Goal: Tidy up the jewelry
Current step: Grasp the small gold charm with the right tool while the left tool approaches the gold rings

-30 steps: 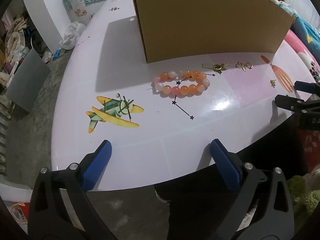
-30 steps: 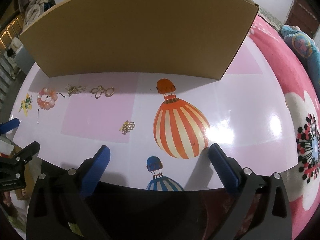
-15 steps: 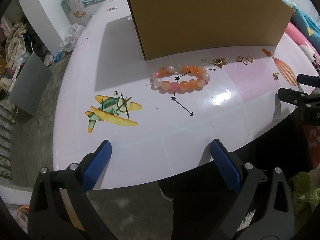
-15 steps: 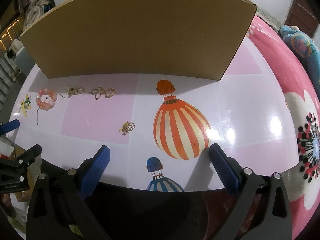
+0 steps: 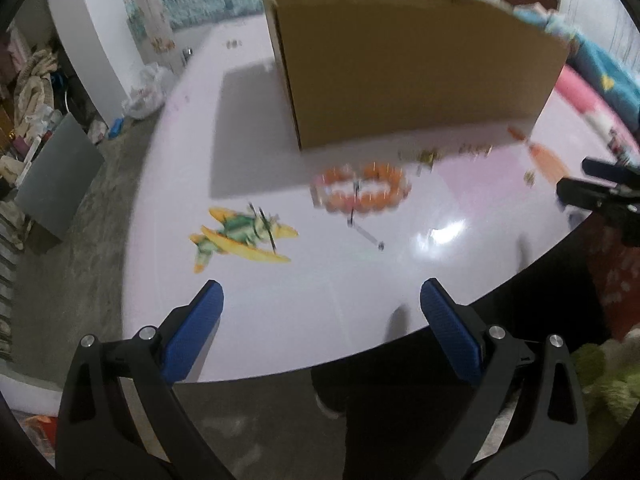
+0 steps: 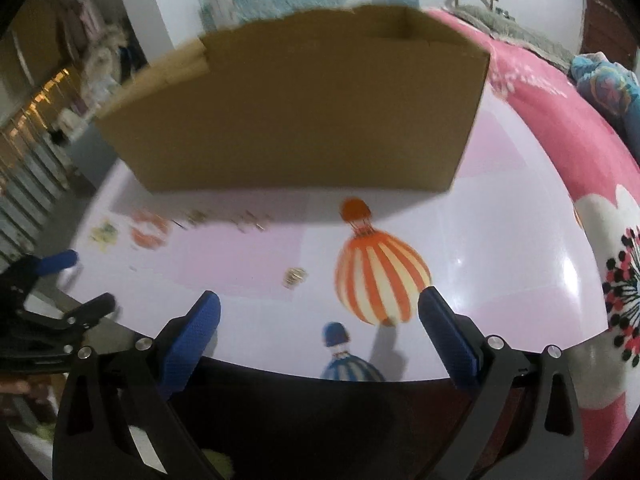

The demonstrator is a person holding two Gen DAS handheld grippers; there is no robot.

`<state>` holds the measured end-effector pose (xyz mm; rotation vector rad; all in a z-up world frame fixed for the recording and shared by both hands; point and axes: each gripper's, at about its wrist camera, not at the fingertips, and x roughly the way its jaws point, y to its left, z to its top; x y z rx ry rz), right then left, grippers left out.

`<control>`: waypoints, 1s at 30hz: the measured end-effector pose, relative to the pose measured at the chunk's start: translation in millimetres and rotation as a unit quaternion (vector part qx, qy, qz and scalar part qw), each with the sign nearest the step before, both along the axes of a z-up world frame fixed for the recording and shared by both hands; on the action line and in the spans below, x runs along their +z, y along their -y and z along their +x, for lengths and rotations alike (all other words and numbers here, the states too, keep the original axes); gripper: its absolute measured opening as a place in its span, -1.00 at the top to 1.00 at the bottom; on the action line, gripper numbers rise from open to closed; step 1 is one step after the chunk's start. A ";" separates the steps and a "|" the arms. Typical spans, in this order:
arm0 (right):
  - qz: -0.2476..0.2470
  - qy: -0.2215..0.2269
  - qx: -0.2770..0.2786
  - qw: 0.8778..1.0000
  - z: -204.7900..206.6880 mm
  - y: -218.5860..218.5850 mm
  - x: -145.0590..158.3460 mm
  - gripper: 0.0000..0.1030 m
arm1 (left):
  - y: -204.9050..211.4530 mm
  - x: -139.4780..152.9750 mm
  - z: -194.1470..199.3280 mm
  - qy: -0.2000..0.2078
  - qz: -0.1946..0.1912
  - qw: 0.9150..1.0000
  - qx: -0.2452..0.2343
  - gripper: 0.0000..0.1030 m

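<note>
An orange and pink bead bracelet [image 5: 362, 190] lies on the white table [image 5: 280, 320] in front of an open cardboard box [image 5: 412, 76]. Small gold pieces [image 5: 428, 157] lie to its right by the box. In the right wrist view the bracelet [image 6: 149, 230] is far left, gold pieces [image 6: 250, 221] lie along the box [image 6: 304, 120], and a small gold charm [image 6: 295, 277] lies closer. My left gripper [image 5: 320, 312] is open and empty over the table's near edge. My right gripper [image 6: 318, 320] is open and empty near the charm. Both views are blurred.
Printed pictures on the table: a plane [image 5: 244, 234], a striped balloon [image 6: 380, 276]. A pink flowered blanket [image 6: 568, 120] lies right of the table. Floor clutter and a grey panel [image 5: 56, 184] are to the left. Each gripper shows in the other's view [image 5: 600, 196] [image 6: 44, 316].
Both grippers have risen and tilted up, so the box's open top now shows and the views are blurred. The jewelry has not moved.
</note>
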<state>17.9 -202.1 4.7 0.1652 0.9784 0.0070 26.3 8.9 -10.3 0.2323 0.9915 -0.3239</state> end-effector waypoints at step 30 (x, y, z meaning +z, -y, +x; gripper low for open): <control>0.083 -0.043 0.018 0.996 -18.6 21.7 -17.4 0.32 | 66.2 3.2 36.1 -0.016 -0.128 0.984 -0.123 0.22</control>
